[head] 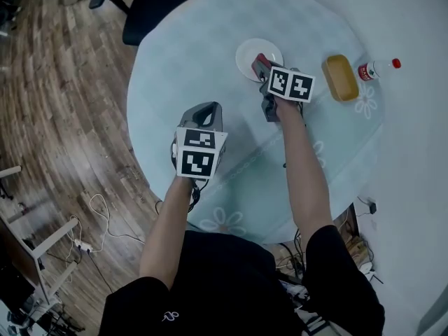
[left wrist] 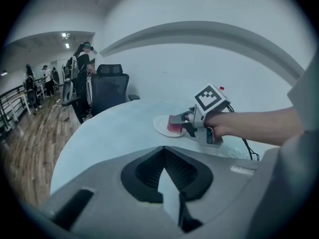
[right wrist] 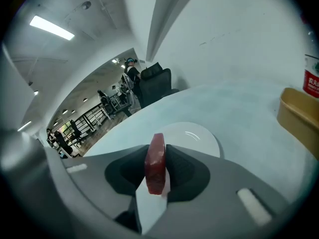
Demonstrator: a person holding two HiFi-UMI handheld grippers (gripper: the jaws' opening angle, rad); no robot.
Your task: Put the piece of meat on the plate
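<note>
A red slab of meat [right wrist: 155,163] stands on edge between the jaws of my right gripper [right wrist: 157,151], which is shut on it. In the head view this right gripper [head: 260,66] holds the meat [head: 258,61] over the near rim of the white plate [head: 250,50]. The left gripper view shows the meat [left wrist: 174,124] low over the plate [left wrist: 160,126]; contact cannot be told. My left gripper [head: 204,108] hovers over the table nearer to me, left of the plate, its fingertips together with nothing in them. The plate [right wrist: 198,136] is bare.
A tan oblong dish [head: 340,77] and a red-capped bottle [head: 376,68] lie right of the plate on the round, pale-blue table [head: 175,68]. A dark office chair [head: 150,5] stands at the far edge. Cables [head: 98,222] trail on the wooden floor.
</note>
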